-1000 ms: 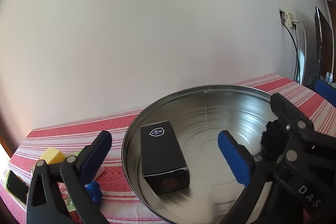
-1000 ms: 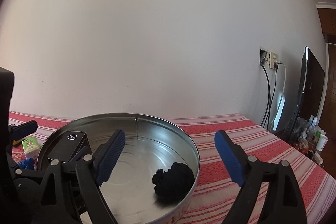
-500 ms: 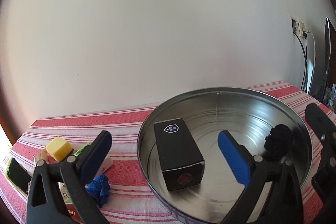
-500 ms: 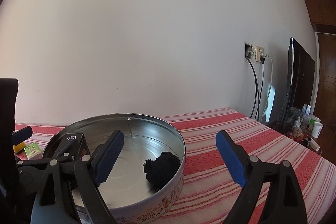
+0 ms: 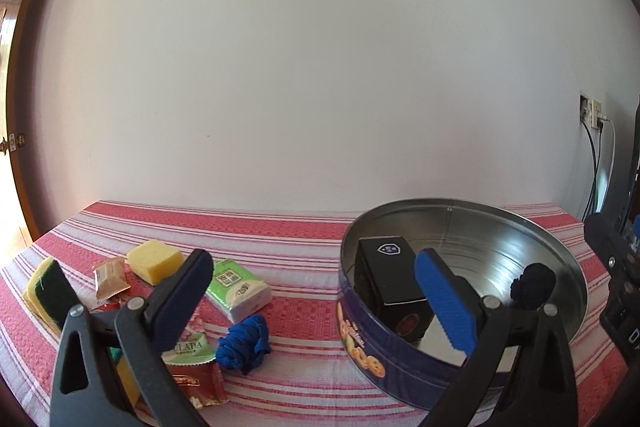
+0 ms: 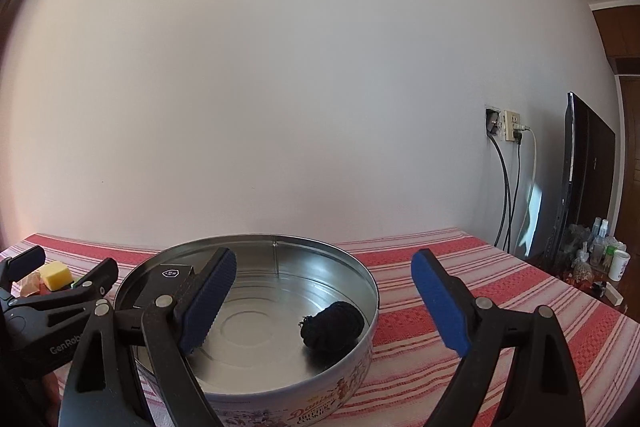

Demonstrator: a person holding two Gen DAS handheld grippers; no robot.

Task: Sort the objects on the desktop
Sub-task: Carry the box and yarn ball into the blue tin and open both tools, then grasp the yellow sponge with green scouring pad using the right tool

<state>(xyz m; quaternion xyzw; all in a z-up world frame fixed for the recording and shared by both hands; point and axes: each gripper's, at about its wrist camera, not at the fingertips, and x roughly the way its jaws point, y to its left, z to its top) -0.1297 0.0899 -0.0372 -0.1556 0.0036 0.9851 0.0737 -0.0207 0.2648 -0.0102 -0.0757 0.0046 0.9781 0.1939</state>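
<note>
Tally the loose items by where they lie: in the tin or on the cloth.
In the tin: 2, black box and black bundle.
On the cloth: 7 that I can make out, among them yellow block, tissue pack, blue bundle.
Total: 9

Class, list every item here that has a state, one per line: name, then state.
cookie tin: lid off, holding two items
black box: lying inside the tin
black bundle: inside the tin
tissue pack: on the cloth, outside
blue bundle: on the cloth, outside
left gripper: open, empty
right gripper: open, empty

snack packet (image 5: 191, 367) half-hidden, bottles (image 6: 600, 243) — too small
</note>
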